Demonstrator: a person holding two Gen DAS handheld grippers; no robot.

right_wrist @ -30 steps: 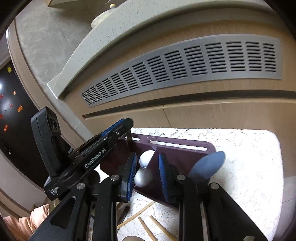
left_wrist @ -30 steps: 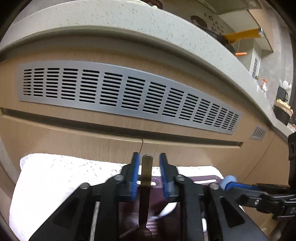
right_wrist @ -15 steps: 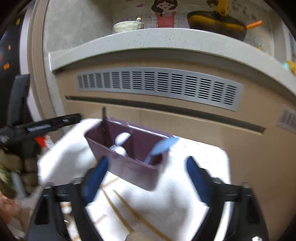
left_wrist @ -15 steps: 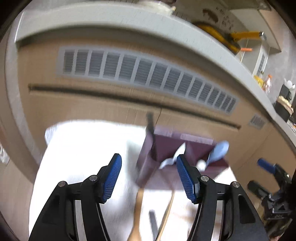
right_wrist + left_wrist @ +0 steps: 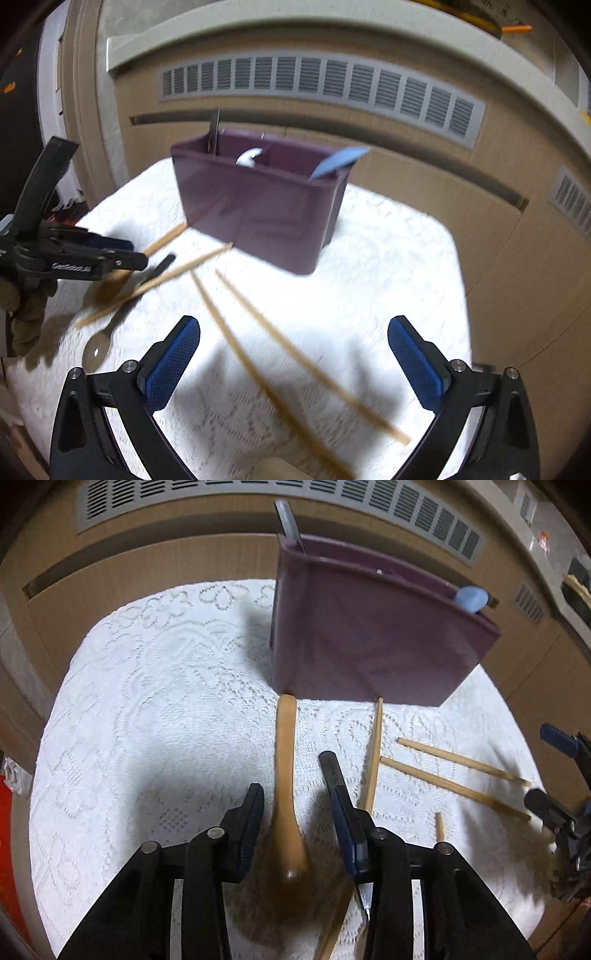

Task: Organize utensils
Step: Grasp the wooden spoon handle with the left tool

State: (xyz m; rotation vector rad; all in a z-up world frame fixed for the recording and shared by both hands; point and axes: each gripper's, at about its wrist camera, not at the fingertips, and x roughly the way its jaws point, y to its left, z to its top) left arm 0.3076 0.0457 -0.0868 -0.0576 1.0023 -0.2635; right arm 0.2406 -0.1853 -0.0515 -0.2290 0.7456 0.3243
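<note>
Your left tongs point(image 5: 297, 808) sit parted around the neck of the wooden spoon point(image 5: 286, 775), pads on either side with no clear contact, so nothing is grasped yet; your right tongs point(image 5: 293, 354) are spread wide and empty above two chopsticks point(image 5: 295, 354). That wooden spoon lies on the white lace cloth point(image 5: 147, 720), its handle tip reaching the foot of the purple caddy point(image 5: 369, 635), bowl toward you. By my reading you are partway through: the caddy already holds a grey metal handle point(image 5: 290, 520) at one end and a blue spoon point(image 5: 471, 598) at the other, while the wooden spoon, several chopsticks and a dark-handled utensil point(image 5: 330, 768) beside the left tongs remain on the cloth. Only the right view looks into the caddy, showing a divider and a white spoon point(image 5: 249, 157) inside, and it also shows a round metal end point(image 5: 96, 349) of a utensil lying near your left hand. Only the left view shows how the pads straddle the wooden spoon
</note>
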